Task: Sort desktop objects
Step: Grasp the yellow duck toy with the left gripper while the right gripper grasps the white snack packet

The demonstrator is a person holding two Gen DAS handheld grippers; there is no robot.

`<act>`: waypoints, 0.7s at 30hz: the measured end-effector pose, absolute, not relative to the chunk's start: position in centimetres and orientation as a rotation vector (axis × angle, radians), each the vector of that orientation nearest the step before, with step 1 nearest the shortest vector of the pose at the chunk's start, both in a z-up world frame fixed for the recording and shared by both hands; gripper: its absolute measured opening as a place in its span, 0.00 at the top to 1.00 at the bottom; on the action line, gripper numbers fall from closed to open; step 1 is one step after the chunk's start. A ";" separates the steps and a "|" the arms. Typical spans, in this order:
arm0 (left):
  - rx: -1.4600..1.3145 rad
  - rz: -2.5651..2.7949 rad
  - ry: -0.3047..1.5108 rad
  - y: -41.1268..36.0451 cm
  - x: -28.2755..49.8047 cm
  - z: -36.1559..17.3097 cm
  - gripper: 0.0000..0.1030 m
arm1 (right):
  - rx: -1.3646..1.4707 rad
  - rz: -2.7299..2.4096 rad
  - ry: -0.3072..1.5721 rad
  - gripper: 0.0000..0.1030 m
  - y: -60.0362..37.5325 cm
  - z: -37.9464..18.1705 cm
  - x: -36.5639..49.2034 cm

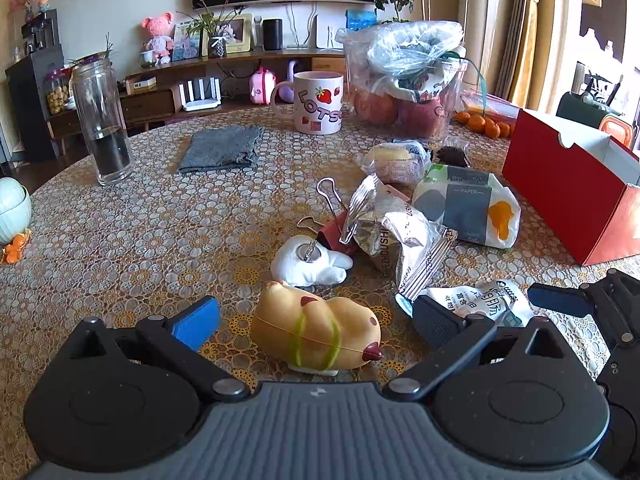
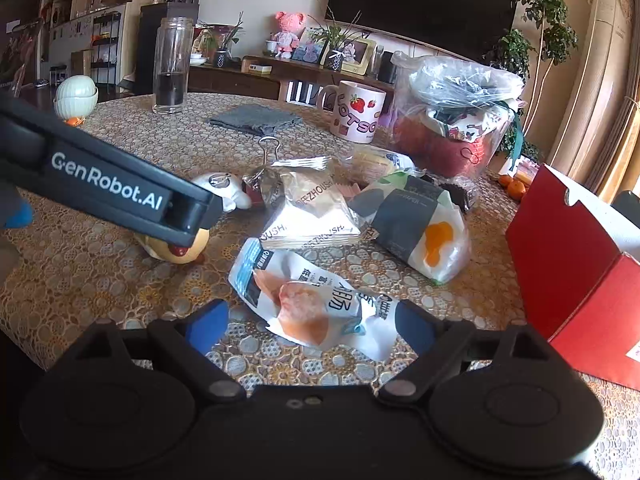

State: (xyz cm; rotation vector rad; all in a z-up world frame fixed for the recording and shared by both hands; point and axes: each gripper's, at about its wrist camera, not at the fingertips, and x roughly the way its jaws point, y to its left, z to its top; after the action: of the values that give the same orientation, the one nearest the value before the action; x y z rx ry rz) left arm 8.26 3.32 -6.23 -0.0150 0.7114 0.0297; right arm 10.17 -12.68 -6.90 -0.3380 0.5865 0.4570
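A yellow squishy chick toy lies on the lace tablecloth between the blue pads of my left gripper, which is open with a gap on each side. In the right wrist view the left gripper's black finger hangs over that toy. My right gripper is open around a white snack packet with an orange picture, which lies flat on the table. One right finger shows at the edge of the left wrist view, beside the same packet.
Beyond the toy lie a white figure, binder clips, a silver packet and a tissue pack. An open red box stands right. Further back are a mug, a glass jar, a grey cloth and bagged apples.
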 end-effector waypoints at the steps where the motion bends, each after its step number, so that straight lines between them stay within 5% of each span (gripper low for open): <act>1: -0.016 0.031 0.718 3.4 8.5 -6.5 0.00 | -0.337 0.460 0.588 0.13 -12.6 -7.0 10.3; 5: -0.022 0.029 0.735 3.6 9.0 -7.2 0.00 | -0.336 0.469 0.588 0.14 -12.5 -7.4 11.2; 12: -0.033 0.003 0.741 3.7 9.3 -7.8 0.00 | -0.302 0.450 0.595 0.34 -14.1 -7.2 12.9; 21: 0.042 -0.029 0.734 2.8 9.1 -8.5 0.00 | -0.301 0.408 0.624 0.45 -16.0 -6.6 13.6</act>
State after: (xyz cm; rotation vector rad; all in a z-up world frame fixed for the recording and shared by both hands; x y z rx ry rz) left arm 9.13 2.78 -8.49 0.0417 0.7337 -0.0285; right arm 13.61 -16.02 -6.55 -0.3005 0.6243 0.4077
